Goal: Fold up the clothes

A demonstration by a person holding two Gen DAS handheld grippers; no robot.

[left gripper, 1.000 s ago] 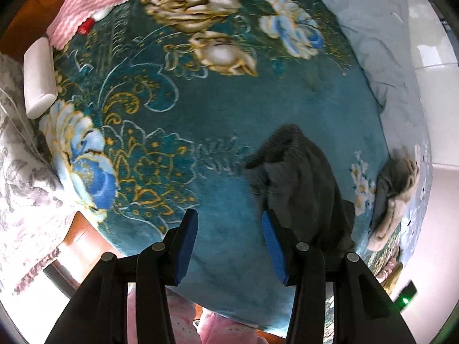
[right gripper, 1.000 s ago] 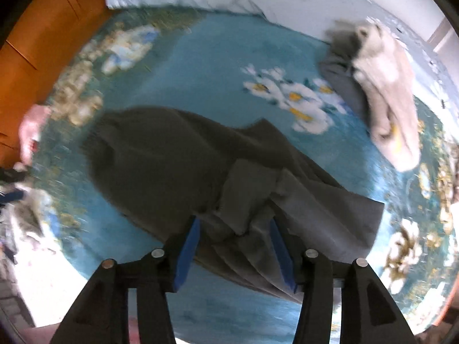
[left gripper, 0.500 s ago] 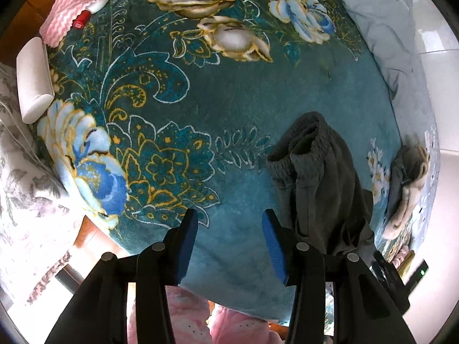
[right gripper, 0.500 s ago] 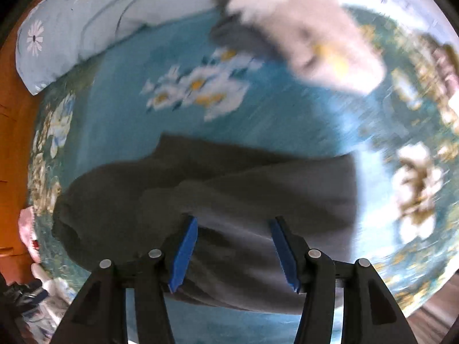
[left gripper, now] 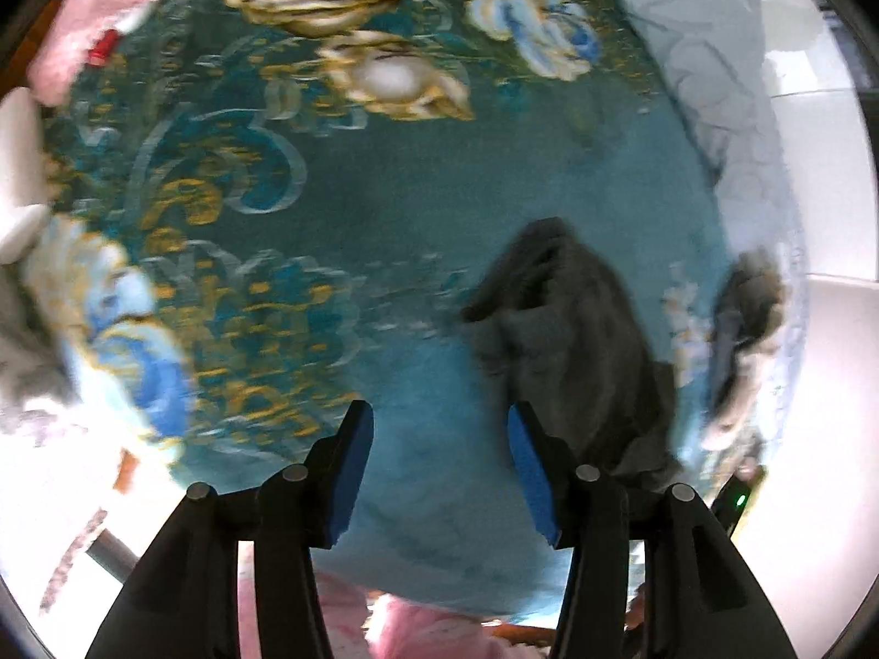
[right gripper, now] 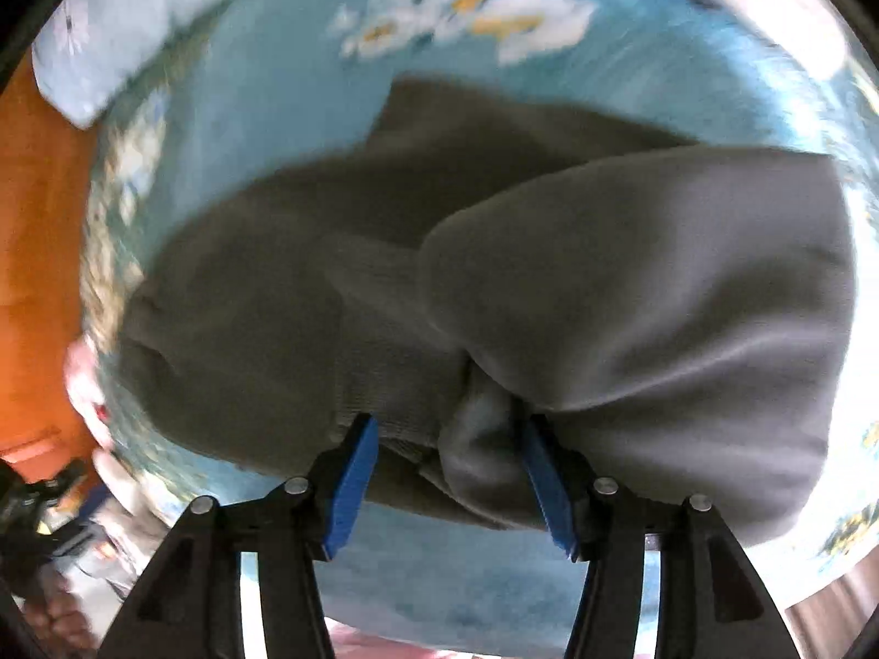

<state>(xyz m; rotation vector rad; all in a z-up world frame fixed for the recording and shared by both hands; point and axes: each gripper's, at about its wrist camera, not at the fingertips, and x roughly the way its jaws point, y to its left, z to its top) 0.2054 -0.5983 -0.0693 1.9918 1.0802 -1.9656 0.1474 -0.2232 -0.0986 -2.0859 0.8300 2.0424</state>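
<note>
The right gripper [right gripper: 448, 472] stands wide apart around a bunched fold of the grey trousers [right gripper: 549, 285]; closing unevenly could drag layers askew. The left gripper [left gripper: 439, 461], spread and empty, hovers beside them.

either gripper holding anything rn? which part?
Left gripper: open, empty over the blanket. Right gripper: fingers wide open around a bunched fold of the dark grey garment, not clamped.

Ahead of our left gripper [left gripper: 439, 453]: bare teal blanket [left gripper: 384, 230], passable. To its right: dark grey garment [left gripper: 571, 329], then a beige clothes heap [left gripper: 747, 340]. Our right gripper [right gripper: 448, 480]: garment bunched between spread fingers.
</note>
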